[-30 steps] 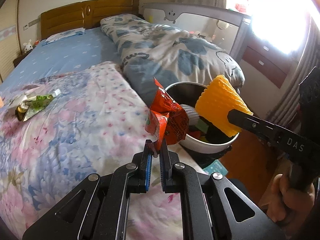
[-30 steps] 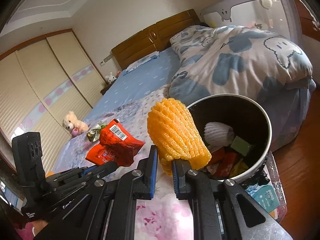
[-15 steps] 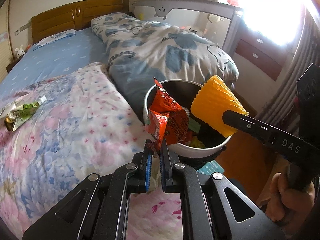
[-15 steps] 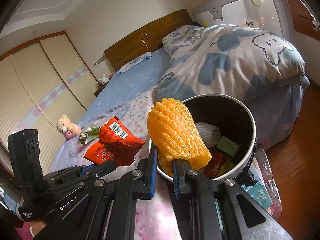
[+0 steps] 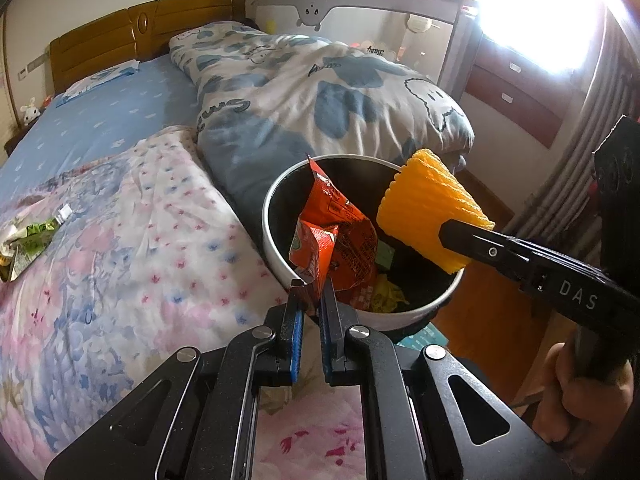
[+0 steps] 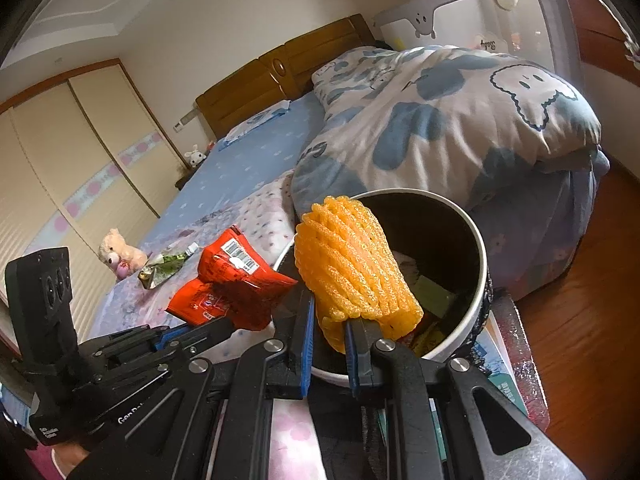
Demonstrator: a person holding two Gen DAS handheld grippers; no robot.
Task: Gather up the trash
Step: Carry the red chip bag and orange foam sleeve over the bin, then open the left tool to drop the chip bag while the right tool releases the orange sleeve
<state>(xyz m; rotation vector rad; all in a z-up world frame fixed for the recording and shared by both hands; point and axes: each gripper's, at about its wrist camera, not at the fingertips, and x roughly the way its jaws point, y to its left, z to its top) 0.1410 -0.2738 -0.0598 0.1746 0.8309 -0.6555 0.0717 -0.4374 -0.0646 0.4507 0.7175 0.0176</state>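
Note:
My left gripper [image 5: 312, 294] is shut on a red snack wrapper [image 5: 340, 240], which hangs over the near rim of a white bin [image 5: 280, 264] with a black inside. Held by my right gripper [image 6: 328, 320], an orange foam fruit net [image 6: 352, 264] sits above the same bin [image 6: 476, 304]. The net [image 5: 432, 212] shows from the side in the left wrist view, over the bin's right half. The wrapper [image 6: 228, 284] with its barcode appears at the left in the right wrist view. Several pieces of trash lie at the bottom of the bin.
A green wrapper [image 5: 28, 240] lies on the floral bedsheet [image 5: 120, 260] to the left. A blue-patterned duvet [image 5: 320, 92] is heaped behind the bin. A plush toy [image 6: 120, 252] sits farther along the bed. Wooden floor [image 6: 580, 320] lies to the right.
Both grippers have moved toward the bin with their loads. The red wrapper now hangs over the bin's rim, and the orange net sits above its opening.

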